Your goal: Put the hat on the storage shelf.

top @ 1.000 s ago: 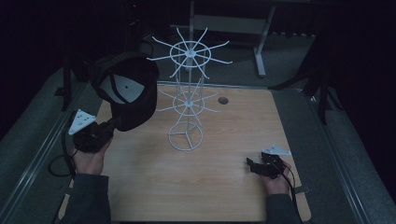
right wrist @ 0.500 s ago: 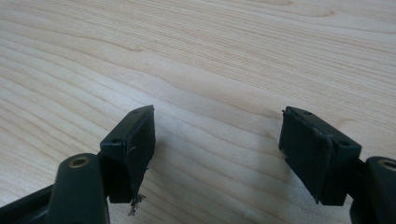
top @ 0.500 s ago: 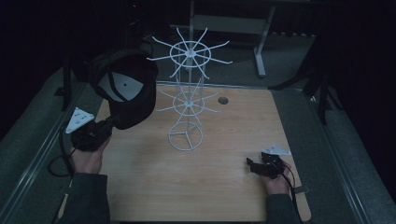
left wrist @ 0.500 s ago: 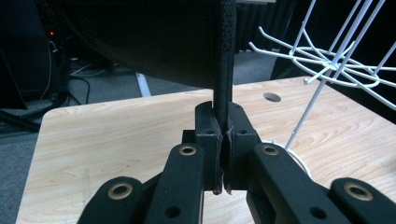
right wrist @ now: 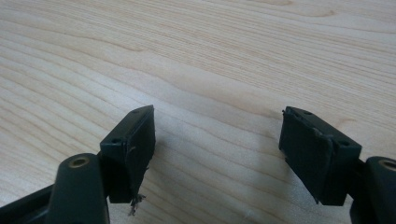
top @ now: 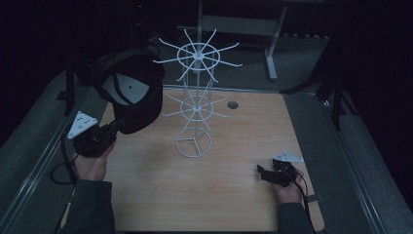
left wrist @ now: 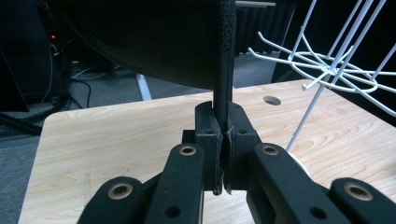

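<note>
Above the table, the left hand-held gripper (top: 115, 127) clamps a black cap (top: 134, 92); the right hand-held gripper (right wrist: 217, 156) gapes over bare wood.

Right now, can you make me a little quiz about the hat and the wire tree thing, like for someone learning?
1. True or false: the left gripper is clamped on the edge of the black cap.
2. Where does the right gripper sit? A) hooked on the white wire rack B) low over the bare wooden table, jaws apart C) gripping the cap
3. Fill in: the cap is held up to the ____ of the rack in the high view.

Key: 1 true, the jaws pinch the cap's edge in the left gripper view. 2 B, nothing lies between its jaws. 3 left, and whether the cap touches a rack arm cannot be told.
</note>
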`<state>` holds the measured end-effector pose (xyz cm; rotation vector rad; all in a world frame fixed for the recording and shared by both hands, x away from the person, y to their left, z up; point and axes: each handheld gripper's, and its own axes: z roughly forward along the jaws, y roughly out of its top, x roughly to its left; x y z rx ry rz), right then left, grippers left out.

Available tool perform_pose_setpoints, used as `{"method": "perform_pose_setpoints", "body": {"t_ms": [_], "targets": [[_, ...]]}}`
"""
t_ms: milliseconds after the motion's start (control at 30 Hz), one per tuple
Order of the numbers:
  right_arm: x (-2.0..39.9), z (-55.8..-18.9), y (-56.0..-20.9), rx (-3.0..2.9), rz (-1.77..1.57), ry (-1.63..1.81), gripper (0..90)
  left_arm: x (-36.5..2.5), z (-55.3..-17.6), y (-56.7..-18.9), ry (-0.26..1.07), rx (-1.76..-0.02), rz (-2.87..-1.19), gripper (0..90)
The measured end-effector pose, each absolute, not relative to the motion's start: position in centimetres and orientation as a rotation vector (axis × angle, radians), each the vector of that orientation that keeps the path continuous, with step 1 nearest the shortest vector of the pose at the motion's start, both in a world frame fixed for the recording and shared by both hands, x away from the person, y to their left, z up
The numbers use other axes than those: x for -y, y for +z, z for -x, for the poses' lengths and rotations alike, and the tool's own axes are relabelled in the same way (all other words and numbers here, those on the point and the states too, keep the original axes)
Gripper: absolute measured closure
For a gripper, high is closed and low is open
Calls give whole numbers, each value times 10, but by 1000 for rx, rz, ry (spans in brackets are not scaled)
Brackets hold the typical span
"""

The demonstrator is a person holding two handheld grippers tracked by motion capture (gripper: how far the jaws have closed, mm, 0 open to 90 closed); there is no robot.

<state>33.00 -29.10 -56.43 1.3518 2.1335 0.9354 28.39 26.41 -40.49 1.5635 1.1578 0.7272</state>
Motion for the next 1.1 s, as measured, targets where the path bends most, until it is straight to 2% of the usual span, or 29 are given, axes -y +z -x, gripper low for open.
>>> {"method": "perform_pose_setpoints", "body": {"t_ms": [1100], "targets": [[291, -330, -564, -2136, -1349, 936, 266, -261, -286, -390, 756, -1141, -1534, 868]]}}
